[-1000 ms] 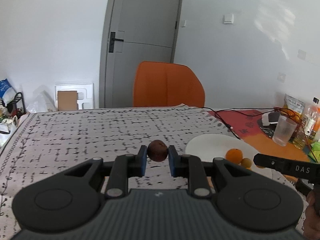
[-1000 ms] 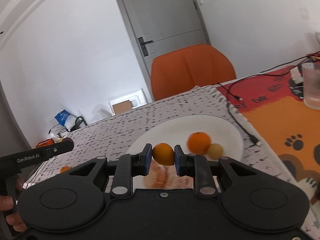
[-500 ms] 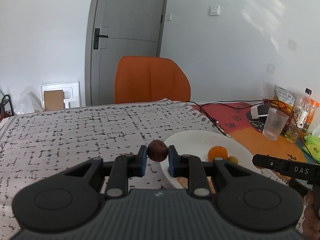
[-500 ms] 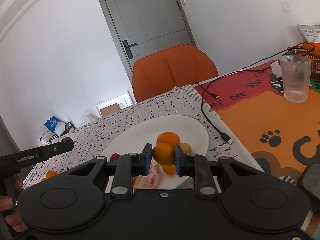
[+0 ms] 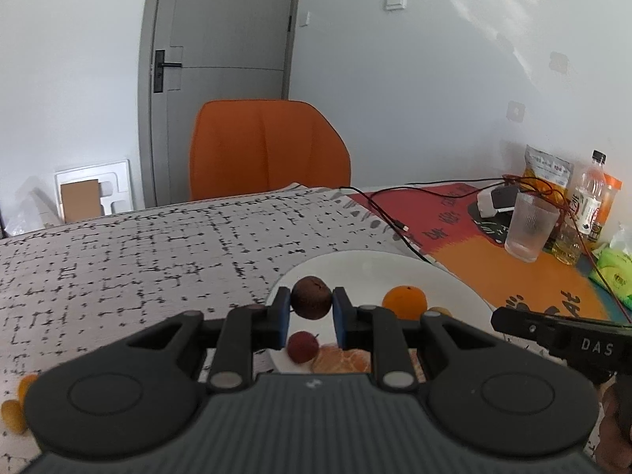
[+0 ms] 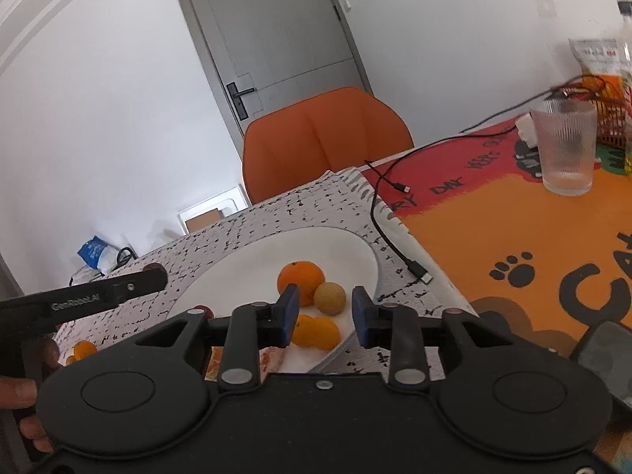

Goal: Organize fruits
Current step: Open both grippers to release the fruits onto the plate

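Note:
My left gripper [image 5: 311, 308] is shut on a dark brown round fruit [image 5: 311, 297], held above the near edge of the white plate [image 5: 355, 272]. On the plate lie a red lychee [image 5: 302, 347], a peeled orange [image 5: 341, 359] and a whole orange [image 5: 405, 301]. My right gripper [image 6: 322, 310] is open and empty over the plate [image 6: 245, 272]. Below it lie a small orange fruit [image 6: 318, 331], a whole orange [image 6: 300, 276] and a tan round fruit [image 6: 330, 297].
Small orange fruits [image 5: 15, 407] lie on the patterned cloth at left; one shows in the right wrist view [image 6: 84, 349]. A glass [image 6: 567, 146], a black cable [image 6: 395, 217], a bottle [image 5: 588, 201] and snack bags stand at right. An orange chair [image 5: 268, 146] is behind the table.
My right gripper opened and let the small orange fruit down onto the plate. My left gripper carried the brown fruit to the right, over the plate's edge.

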`<state>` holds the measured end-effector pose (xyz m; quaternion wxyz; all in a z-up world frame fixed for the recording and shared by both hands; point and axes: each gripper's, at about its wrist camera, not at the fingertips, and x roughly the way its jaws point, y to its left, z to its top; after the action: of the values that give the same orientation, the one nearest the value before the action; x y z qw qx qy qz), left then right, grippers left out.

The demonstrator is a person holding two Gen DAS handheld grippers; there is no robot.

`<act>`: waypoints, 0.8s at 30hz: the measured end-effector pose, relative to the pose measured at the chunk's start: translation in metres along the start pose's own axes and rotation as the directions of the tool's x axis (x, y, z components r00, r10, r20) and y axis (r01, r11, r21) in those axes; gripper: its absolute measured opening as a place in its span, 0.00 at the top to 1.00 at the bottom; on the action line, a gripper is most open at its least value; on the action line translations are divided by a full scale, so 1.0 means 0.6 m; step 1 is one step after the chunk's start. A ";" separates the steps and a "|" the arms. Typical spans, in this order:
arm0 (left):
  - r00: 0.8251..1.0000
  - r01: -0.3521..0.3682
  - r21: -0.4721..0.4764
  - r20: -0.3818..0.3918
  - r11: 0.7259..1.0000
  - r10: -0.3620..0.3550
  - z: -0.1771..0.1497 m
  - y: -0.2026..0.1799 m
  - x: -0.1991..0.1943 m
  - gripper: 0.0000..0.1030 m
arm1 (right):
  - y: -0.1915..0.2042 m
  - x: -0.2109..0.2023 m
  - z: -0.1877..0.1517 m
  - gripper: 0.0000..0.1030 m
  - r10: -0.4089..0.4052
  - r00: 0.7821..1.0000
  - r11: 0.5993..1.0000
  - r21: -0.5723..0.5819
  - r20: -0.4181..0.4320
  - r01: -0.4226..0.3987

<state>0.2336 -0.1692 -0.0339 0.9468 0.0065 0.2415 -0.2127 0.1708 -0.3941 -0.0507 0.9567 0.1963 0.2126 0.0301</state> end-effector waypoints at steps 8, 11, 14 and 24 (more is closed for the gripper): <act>1.000 0.016 0.025 -0.006 1.000 -0.016 0.011 -0.025 0.027 0.79 | -0.013 -0.008 0.000 0.70 0.001 1.000 1.000 0.025 0.002 -0.001; 1.000 -0.001 0.026 -0.005 1.000 0.001 0.016 -0.029 0.030 0.75 | -0.009 -0.006 0.001 0.70 0.015 1.000 1.000 0.018 0.001 -0.015; 1.000 -0.012 0.020 -0.008 1.000 0.012 0.017 -0.025 0.025 0.66 | -0.006 -0.004 0.001 0.70 0.024 1.000 1.000 0.016 -0.002 -0.024; 0.994 -0.106 0.001 0.026 0.994 0.106 0.011 0.006 -0.017 0.25 | 0.007 0.005 -0.007 0.62 0.039 0.999 0.999 0.025 -0.010 -0.039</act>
<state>0.2296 -0.1627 -0.0236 0.9598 0.0179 0.2283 -0.1624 0.1716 -0.3883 -0.0536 0.9524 0.2121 0.2140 0.0469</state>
